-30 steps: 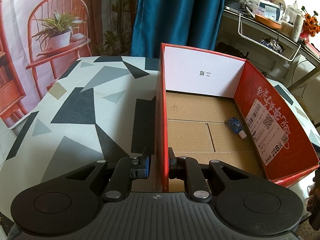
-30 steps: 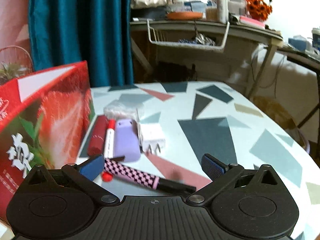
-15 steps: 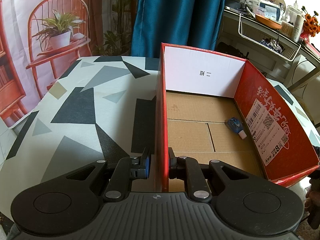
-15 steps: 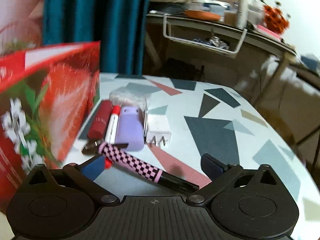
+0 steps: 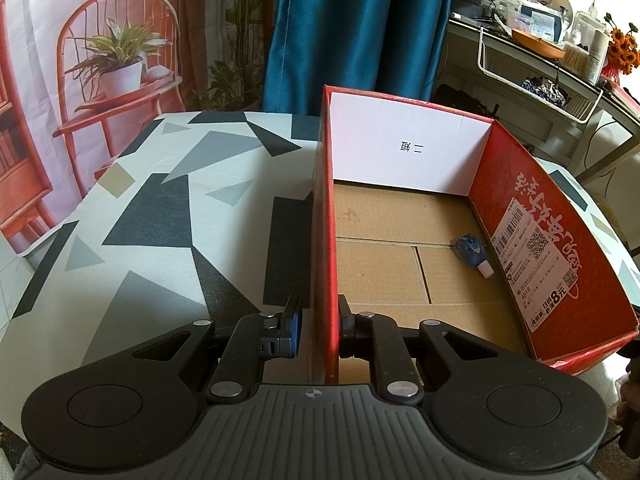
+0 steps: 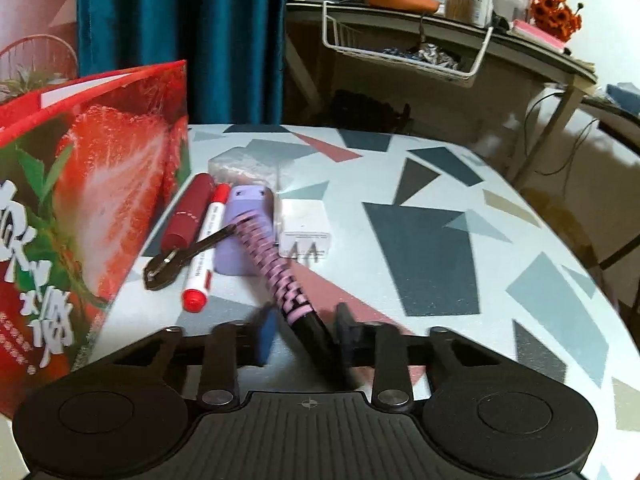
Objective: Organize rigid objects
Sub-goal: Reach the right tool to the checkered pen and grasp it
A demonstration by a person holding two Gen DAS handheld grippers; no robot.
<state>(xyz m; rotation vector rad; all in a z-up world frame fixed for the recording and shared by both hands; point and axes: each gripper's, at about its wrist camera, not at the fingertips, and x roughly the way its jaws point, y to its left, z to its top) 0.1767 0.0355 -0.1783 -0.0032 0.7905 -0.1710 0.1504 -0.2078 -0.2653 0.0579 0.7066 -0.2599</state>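
My left gripper (image 5: 318,330) is shut on the left wall of the red cardboard box (image 5: 324,208). A small blue and white correction tape (image 5: 472,250) lies inside the box by its right wall. My right gripper (image 6: 306,334) has closed around the black end of a pink checkered razor (image 6: 276,258), whose head (image 6: 164,270) rests on a red marker (image 6: 206,246). Beside them lie a dark red tube (image 6: 188,216), a purple case (image 6: 242,232) and a white charger plug (image 6: 306,232). The box's strawberry side (image 6: 80,208) stands to the left.
A clear plastic packet (image 6: 248,166) lies behind the objects. The patterned tablecloth (image 6: 440,240) stretches to the right. A cluttered desk with a wire basket (image 6: 404,44) stands behind the table. A blue curtain (image 5: 360,28) and red chair backdrop (image 5: 112,68) lie beyond.
My right gripper moved forward and its jaws closed from wide open onto the razor handle; the razor swung to point away from me. The left gripper has not moved.
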